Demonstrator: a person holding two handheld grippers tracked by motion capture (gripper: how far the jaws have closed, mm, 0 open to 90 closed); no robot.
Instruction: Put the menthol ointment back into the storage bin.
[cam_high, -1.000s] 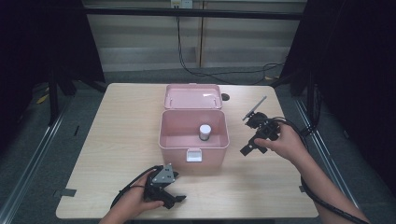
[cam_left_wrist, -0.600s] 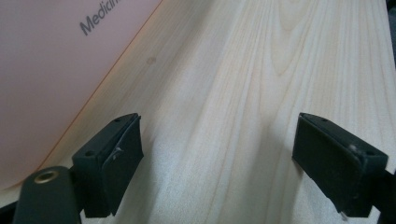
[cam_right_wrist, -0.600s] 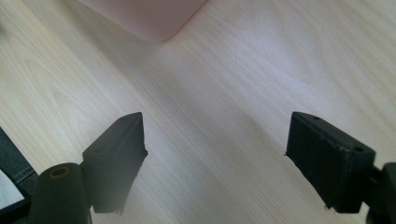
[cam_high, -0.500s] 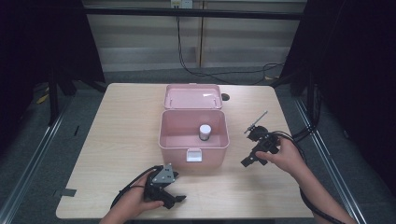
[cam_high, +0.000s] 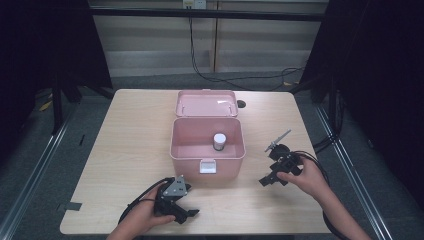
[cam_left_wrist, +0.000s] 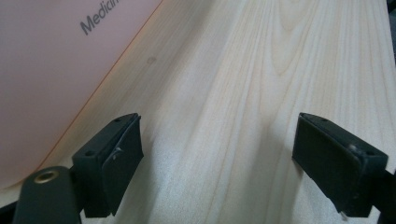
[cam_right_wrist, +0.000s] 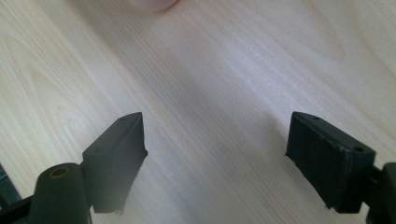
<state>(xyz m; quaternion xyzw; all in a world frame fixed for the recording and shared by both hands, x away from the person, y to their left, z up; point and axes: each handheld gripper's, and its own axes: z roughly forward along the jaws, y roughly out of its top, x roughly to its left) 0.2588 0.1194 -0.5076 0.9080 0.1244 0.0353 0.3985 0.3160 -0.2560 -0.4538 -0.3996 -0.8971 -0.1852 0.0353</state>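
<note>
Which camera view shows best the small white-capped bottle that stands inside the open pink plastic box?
The high view shows it best: the small white-capped bottle stands upright inside the open pink plastic box, near its right back corner. The left gripper view gives the box's outer wall alone, the right gripper view a pink edge at the top; the bottle is hidden in both.

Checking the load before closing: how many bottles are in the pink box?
1. A small white-capped bottle stands upright inside the open pink box, toward its right side. The near wall could hide something low.

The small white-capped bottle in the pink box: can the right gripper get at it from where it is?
Probably yes: the pink box is open, the bottle stands alone, and the right gripper is open beside it.
</note>
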